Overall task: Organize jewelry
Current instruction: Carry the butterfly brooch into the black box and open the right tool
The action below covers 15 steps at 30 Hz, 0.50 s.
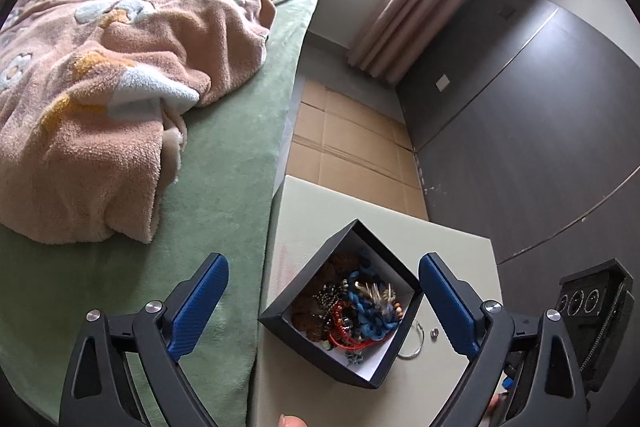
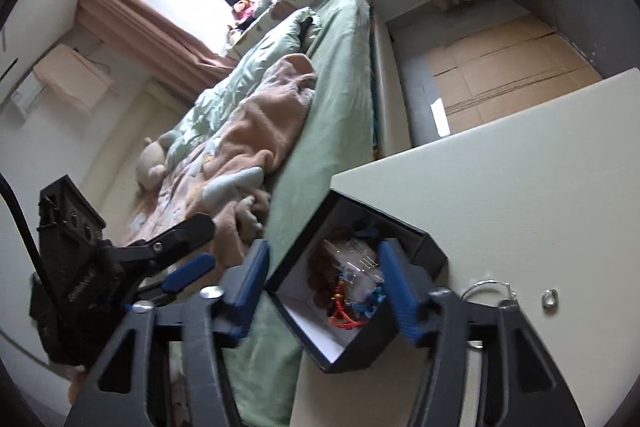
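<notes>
Both grippers hang released over the bench (image 1: 384, 223): my left gripper (image 1: 324, 307) stands wide around the black box (image 1: 280, 311), my right gripper (image 2: 324, 291) parted above it, pads touching nothing. Beads, cords and chains lie tangled inside. Beside the box rest a thin wire hoop (image 1: 414, 341) and a small ring (image 1: 434, 333). I judge both light, hard and slippery against the flat top; I'd pinch the hoop across its wire.

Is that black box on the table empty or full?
Nearly full: the open black box holds a heap of beads, blue cord and red bracelets. No lid covers it.
</notes>
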Motion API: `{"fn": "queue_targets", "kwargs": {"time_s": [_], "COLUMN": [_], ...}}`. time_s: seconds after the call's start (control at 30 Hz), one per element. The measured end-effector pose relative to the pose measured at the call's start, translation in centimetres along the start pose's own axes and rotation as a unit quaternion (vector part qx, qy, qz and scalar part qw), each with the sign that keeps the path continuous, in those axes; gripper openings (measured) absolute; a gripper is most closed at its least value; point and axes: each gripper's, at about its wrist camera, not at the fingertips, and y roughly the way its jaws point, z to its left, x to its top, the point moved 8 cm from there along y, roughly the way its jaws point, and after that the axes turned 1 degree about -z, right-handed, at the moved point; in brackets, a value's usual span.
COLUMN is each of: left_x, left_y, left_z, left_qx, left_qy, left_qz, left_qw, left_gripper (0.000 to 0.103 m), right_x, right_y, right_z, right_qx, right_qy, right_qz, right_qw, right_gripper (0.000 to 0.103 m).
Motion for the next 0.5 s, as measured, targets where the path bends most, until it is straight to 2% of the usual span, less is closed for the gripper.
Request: {"fn": "queue_targets", "kwargs": {"time_s": [0.07, 0.13, 0.2, 0.3, 0.4, 0.5], "left_x": [-0.1, -0.2, -0.3, -0.5, -1.0, -1.7], "left_y": [0.1, 0.0, 0.0, -0.1, -0.3, -0.3], "left_z": [-0.3, -0.5, -1.0, -1.8, -2.7, -3.9], "left_qx": [-0.002, -0.008, -0.016, -0.017, -0.017, -0.015], "left_qy": [0.004, 0.003, 0.005, 0.02, 0.039, 0.06], "left_qz": [0.001, -0.001, -0.005, -0.014, -0.024, -0.027], "left_qw": [1.0, 1.0, 0.9998, 0.9995, 0.9988, 0.9977], "left_gripper": [0.097, 0.1, 0.103, 0.103, 0.103, 0.103], "right_x": [0.0, 0.1, 0.3, 0.5, 0.6, 0.6], "right_y": [-0.3, -1.0, -2.2, -4.0, -5.7, -7.2], "right_z": [-0.4, -1.0, -1.6, -2.4, -3.5, -4.9], "right_qx": [-0.01, -0.019, -0.028, -0.036, -0.048, -0.065], "right_qy": [-0.004, -0.001, 0.0, 0.004, 0.011, 0.02], "right_qz": [0.001, 0.005, -0.003, -0.011, -0.024, -0.033], "right_qw": [1.0, 1.0, 1.0, 0.999, 0.998, 0.997], "right_gripper": [0.062, 0.075, 0.082, 0.085, 0.102, 0.103]}}
